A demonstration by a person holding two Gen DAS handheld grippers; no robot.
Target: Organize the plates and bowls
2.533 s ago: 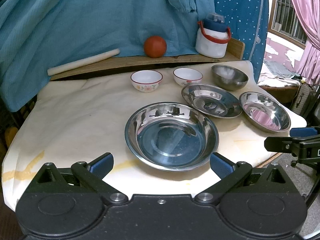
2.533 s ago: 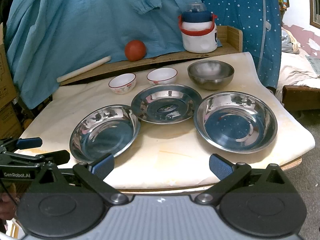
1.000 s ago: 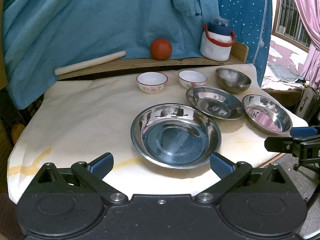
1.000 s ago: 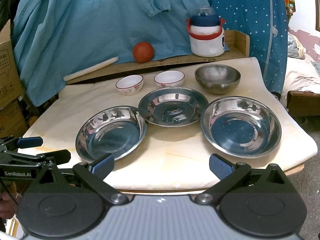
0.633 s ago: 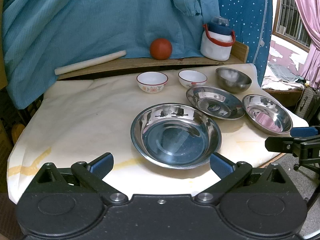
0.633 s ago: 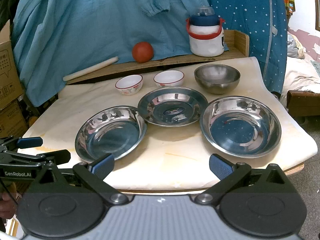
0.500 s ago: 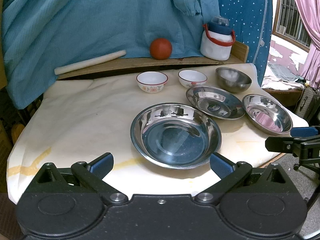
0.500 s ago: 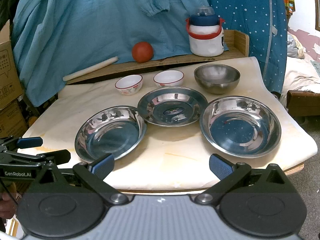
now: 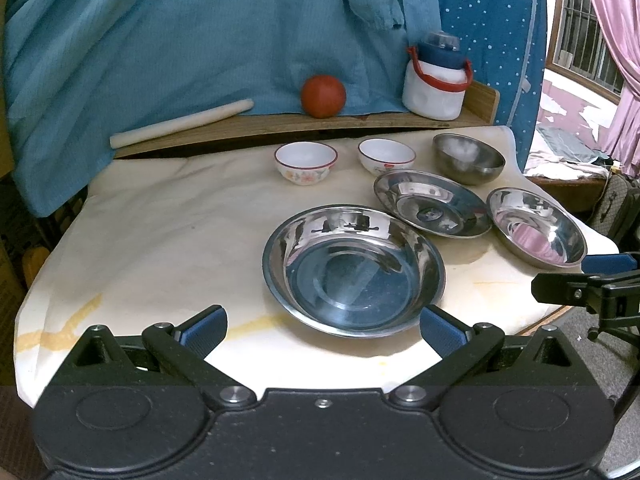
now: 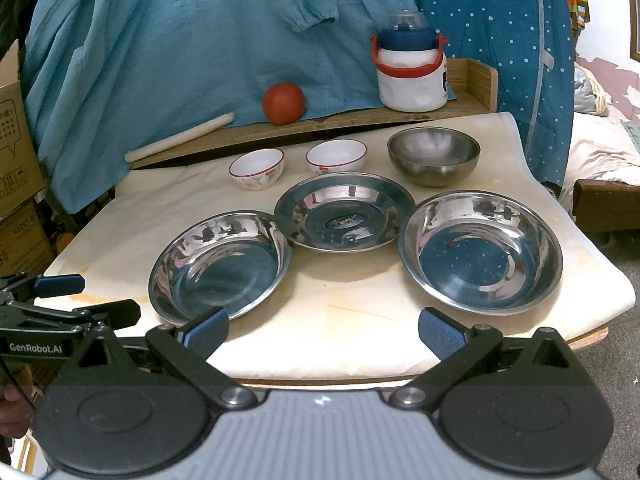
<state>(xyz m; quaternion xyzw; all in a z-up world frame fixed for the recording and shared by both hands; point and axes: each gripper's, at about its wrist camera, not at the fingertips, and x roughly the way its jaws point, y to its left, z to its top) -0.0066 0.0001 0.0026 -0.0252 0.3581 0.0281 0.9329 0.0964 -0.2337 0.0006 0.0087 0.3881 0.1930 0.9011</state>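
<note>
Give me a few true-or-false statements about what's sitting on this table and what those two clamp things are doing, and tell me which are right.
1. Three shiny steel plates lie on the table. True: a left plate, a middle plate and a right plate.
2. The two white bowls are stacked one inside the other. False: one white bowl and the other white bowl stand side by side, apart.
3. The right gripper is clamped on a plate. False: it is open and holds nothing.
4. A steel bowl stands behind the right plate. True.
5. The left gripper is open and empty. True.
6. The red ball sits in the steel bowl. False: the red ball rests on the wooden shelf behind the table.
</note>
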